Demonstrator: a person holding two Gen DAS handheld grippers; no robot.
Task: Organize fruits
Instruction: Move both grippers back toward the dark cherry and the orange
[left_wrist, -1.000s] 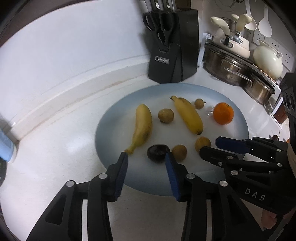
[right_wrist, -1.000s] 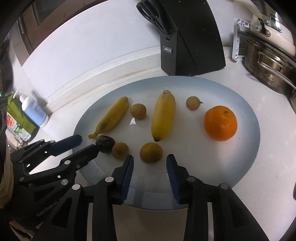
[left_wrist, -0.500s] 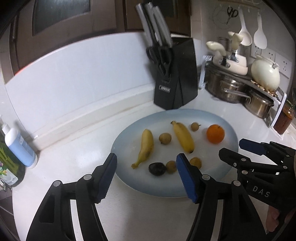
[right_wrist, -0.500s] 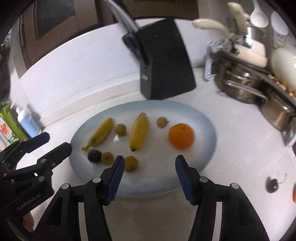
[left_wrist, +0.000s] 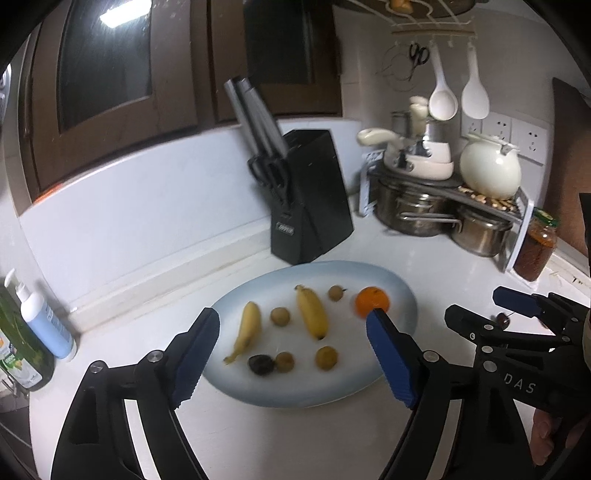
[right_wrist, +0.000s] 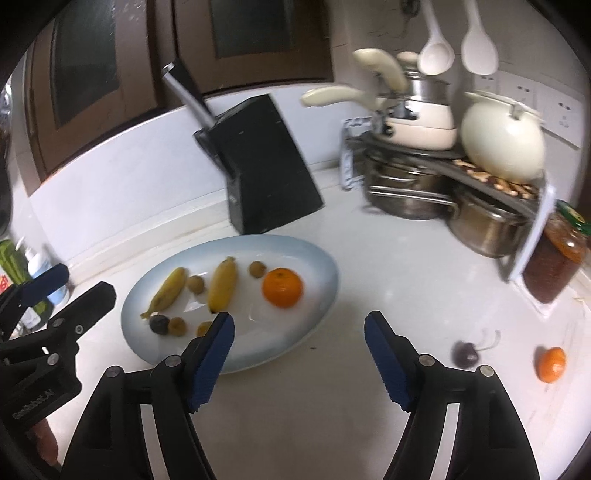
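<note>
White countertop (left_wrist: 424, 266) runs to a white backsplash, dark wood cabinets above. Black knife block (left_wrist: 310, 214) stands just behind the oval pale-blue plate (left_wrist: 295, 397). On the far right a rack holds steel pots (left_wrist: 417, 214) below and a cream kettle (left_wrist: 489, 170) above; two white spoons (left_wrist: 443, 99) hang on the wall, and a jar (left_wrist: 535, 245) sits beside the rack.

On the plate: two bananas (left_wrist: 312, 312), an orange (left_wrist: 372, 301) at the right end, one dark fruit (left_wrist: 261, 364) near the front, and several small round brown fruits (left_wrist: 326, 357), all apart from each other.

My left gripper (left_wrist: 293, 356) is spread wide and holds nothing, hanging above the plate's near edge. My right gripper (right_wrist: 299, 363) is equally wide and empty, over the plate's right rim and the bare counter.

Left view only: a pump bottle (left_wrist: 46, 325) and a green bottle (left_wrist: 20, 354) at the left edge. A dark cherry (left_wrist: 503, 320) barely shows behind my right gripper there.

Right view only: that cherry (right_wrist: 466, 353) with its stem lies on the counter right of the plate, and a small orange (right_wrist: 551, 363) sits farther right, both well apart from the plate.
</note>
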